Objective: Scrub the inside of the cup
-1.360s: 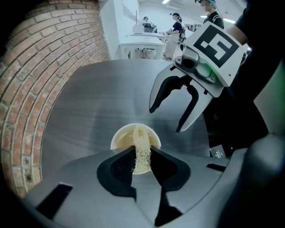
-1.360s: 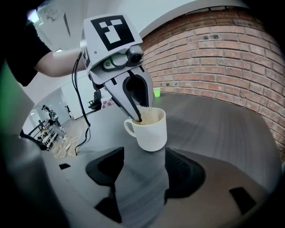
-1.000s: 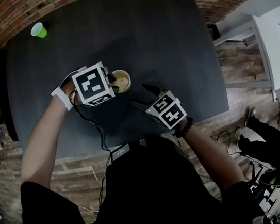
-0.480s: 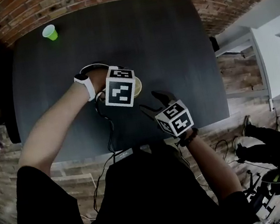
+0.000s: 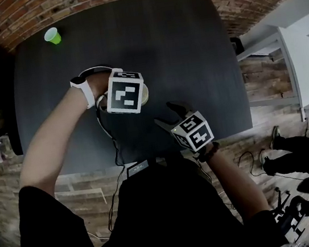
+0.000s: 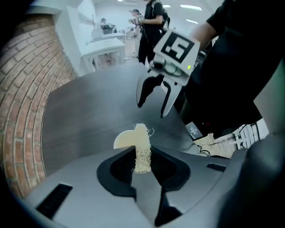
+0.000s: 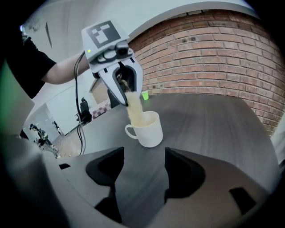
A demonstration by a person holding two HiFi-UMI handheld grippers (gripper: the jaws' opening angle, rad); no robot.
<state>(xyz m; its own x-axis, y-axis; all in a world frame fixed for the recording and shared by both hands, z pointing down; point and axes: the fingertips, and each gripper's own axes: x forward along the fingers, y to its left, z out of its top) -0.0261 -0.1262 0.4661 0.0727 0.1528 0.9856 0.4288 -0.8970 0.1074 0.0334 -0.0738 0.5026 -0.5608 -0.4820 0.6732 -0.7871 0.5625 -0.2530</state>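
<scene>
A white cup [image 7: 148,130] with a handle stands on the dark table [image 5: 177,47]. In the head view the left gripper's marker cube covers all but a sliver of the cup's rim [image 5: 145,95]. My left gripper [image 7: 126,99] hangs above the cup, shut on a pale fibrous scrubber strip [image 7: 135,110] whose lower end dips inside the cup. The same scrubber [image 6: 142,153] shows pinched between the jaws in the left gripper view. My right gripper [image 5: 169,114] stands open and empty, a short way in front of the cup, apart from it.
A small green cup [image 5: 52,36] stands at the table's far left corner. A brick wall runs behind the table. White desks [image 5: 299,52] stand to the right, and cables hang off the table's near edge.
The left gripper has swung over the cup, so its marker cube now covers the opening that showed before. The right gripper has stayed open near the cup.
</scene>
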